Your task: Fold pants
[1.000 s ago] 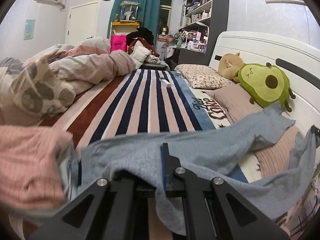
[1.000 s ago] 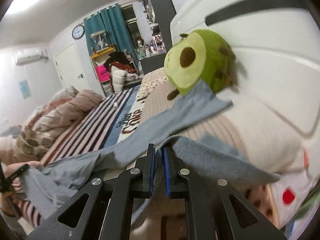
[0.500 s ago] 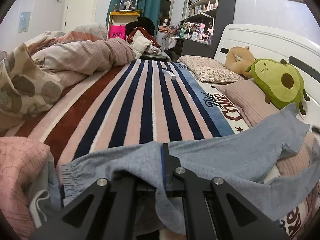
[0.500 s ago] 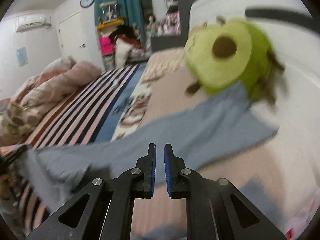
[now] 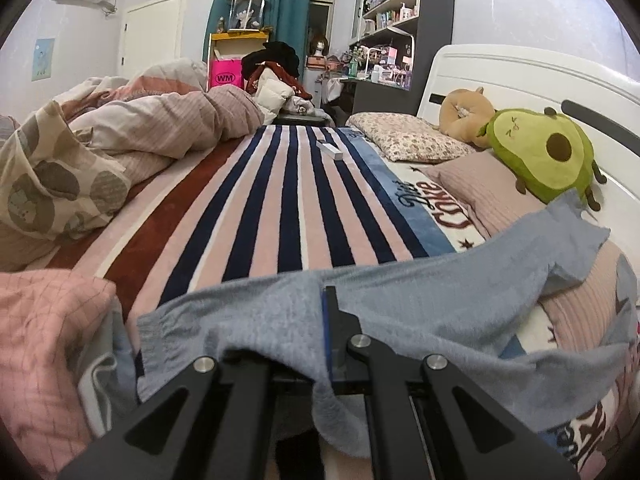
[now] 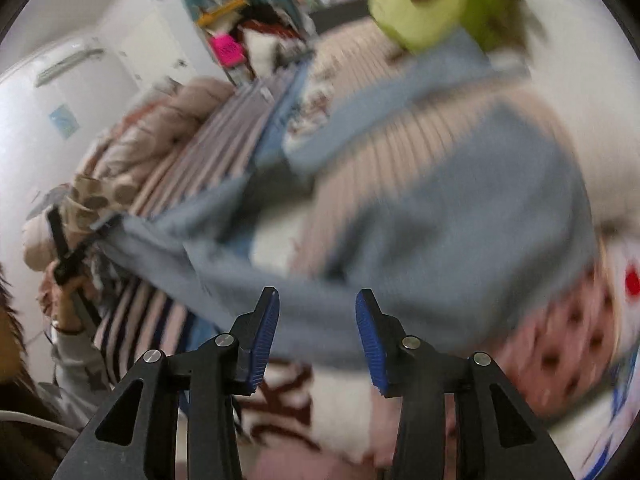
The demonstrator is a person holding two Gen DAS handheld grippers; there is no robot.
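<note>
Left claw point(image 5: 325, 300) is clenched tight on the pants point(image 5: 420, 312), the grey-blue fabric bunched around its tips near the elastic waistband at the left. The pants stretch across the near end of the bed point(image 5: 280, 208), over the striped blanket point(image 5: 256, 216), and one leg runs up to the right onto a pink pillow point(image 5: 480, 196), its cuff ending just below the avocado plush toy point(image 5: 548, 156). A tan plush toy point(image 5: 464, 110) sits beside the avocado, against the white headboard point(image 5: 520, 76). A rumpled duvet point(image 5: 132, 132) is heaped along the left of the bed, and a small white box point(image 5: 330, 150) lies on the stripes further back.

Over to the right wrist view, and it is heavily blurred. The right claw point(image 6: 316, 332) is opening, blue pads standing apart, and nothing is pinched between them; the pants point(image 6: 460, 216) lie below and beyond its tips, spread over the ribbed pink pillow point(image 6: 404, 136). Whether the tips touch the cloth, I cannot tell. At the far left of that view a hand point(image 6: 60, 296) grips the left claw's handle, with the pants' waist end pulled up to it. The avocado toy point(image 6: 424, 0) shows at the top edge.
</note>
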